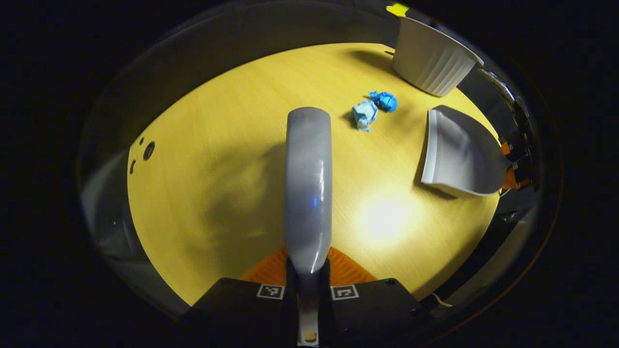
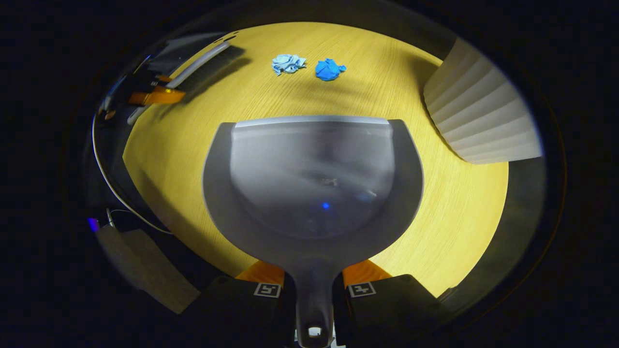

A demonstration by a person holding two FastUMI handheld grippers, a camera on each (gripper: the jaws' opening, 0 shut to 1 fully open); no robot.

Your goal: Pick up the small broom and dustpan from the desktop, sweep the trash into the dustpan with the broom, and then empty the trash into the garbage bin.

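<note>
Broom (image 1: 308, 188) handle and dustpan (image 2: 313, 183) handle sit clamped between jaws.

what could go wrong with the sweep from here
The two paper scraps lie apart, so one stroke of the broom may catch only one. The dustpan lip looks raised off the table, so scraps could slide under it. The bin stands close and might get bumped.
</note>
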